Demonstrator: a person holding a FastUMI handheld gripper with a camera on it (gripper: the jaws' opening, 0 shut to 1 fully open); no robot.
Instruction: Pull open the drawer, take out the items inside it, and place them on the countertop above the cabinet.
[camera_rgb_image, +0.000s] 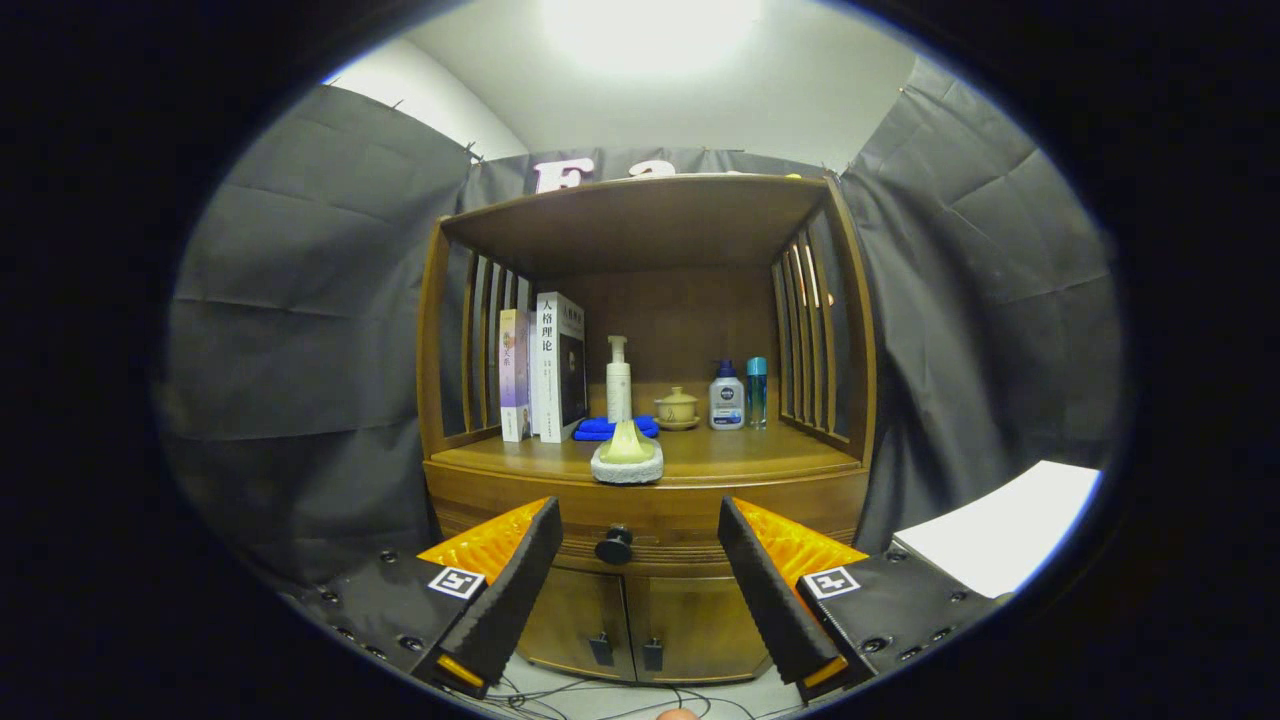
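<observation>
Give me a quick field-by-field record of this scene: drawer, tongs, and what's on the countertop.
drawer: shut, round dark knob at its front
tongs: open, holding nothing, knob between the fingers and just beyond them
countertop front: pale yellow item on a white sponge-like block
countertop back: books, pump bottle, blue cloth, lidded cup, two more bottles
task stage: drawer not yet pulled

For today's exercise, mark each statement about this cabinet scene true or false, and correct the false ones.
1. The drawer is pulled open. False: it is closed.
2. The gripper is open, its fingers either side of the drawer knob without touching it. True.
3. The books lie flat on the countertop. False: they stand upright.
4. A lidded teacup stands between the pump bottle and two smaller bottles. True.
</observation>
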